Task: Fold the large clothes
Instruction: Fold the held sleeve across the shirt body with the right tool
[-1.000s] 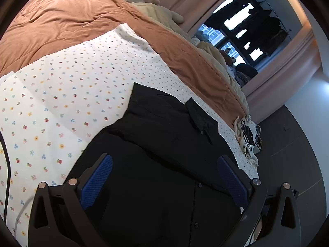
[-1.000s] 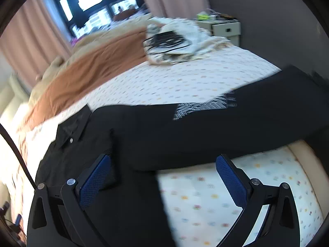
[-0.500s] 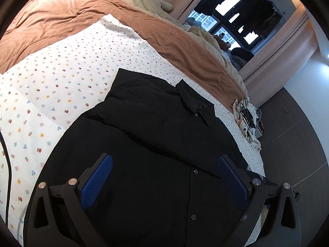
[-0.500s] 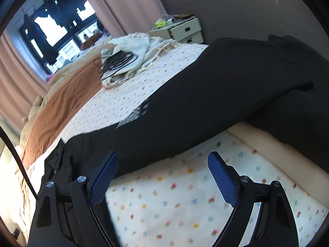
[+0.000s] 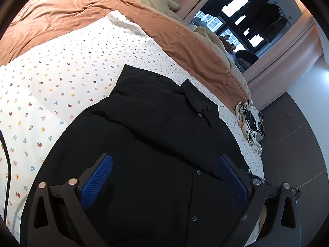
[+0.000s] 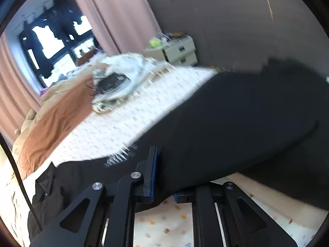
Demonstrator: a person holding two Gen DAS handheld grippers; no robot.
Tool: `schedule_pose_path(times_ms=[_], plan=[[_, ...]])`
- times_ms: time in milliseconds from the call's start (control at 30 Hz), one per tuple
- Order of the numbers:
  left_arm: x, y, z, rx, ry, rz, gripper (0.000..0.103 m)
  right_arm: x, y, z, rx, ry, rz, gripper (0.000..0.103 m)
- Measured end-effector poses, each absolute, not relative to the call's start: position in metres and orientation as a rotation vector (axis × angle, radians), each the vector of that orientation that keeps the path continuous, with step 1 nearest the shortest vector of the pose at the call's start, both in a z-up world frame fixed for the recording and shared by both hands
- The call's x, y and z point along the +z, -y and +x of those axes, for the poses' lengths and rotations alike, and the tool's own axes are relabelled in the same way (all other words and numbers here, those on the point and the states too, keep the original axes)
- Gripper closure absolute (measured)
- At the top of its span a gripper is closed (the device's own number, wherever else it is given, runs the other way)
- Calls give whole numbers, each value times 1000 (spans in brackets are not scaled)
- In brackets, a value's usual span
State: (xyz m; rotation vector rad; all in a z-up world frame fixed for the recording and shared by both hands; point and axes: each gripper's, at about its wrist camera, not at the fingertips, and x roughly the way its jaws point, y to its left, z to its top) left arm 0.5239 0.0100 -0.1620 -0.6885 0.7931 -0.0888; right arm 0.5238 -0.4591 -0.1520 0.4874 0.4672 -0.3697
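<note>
A black button-up shirt (image 5: 154, 123) lies spread on the flowered bedsheet (image 5: 61, 72), collar toward the far side. My left gripper (image 5: 163, 160) hovers just above the shirt's front, open, with nothing between its blue pads (image 5: 96, 181). In the right wrist view one long black sleeve (image 6: 226, 123) runs across the bed's edge to the right. My right gripper (image 6: 164, 164) has its jaws closing on this sleeve near the shoulder. The cloth lies between the pads and hides the right finger. The picture is blurred by motion.
A brown blanket (image 5: 82, 16) covers the far part of the bed. A white cloth pile with black cables (image 6: 123, 82) sits near the bed's corner. A small drawer unit (image 6: 178, 49) stands by the grey wall. Pink curtains frame the window (image 6: 51, 41).
The right gripper swung toward the sleeve and its jaws went from wide open to closed on the cloth. The left gripper stayed open and barely shifted over the shirt.
</note>
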Motion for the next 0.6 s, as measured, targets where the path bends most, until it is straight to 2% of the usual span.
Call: schedule_pose_path(times_ms=[300, 600], plan=[[-158, -30, 519, -59, -760, -715, 0, -74, 368, 513, -216, -354, 333, 97], [-154, -60, 512, -49, -724, -773, 0, -51, 282, 508, -68, -360, 269, 98]])
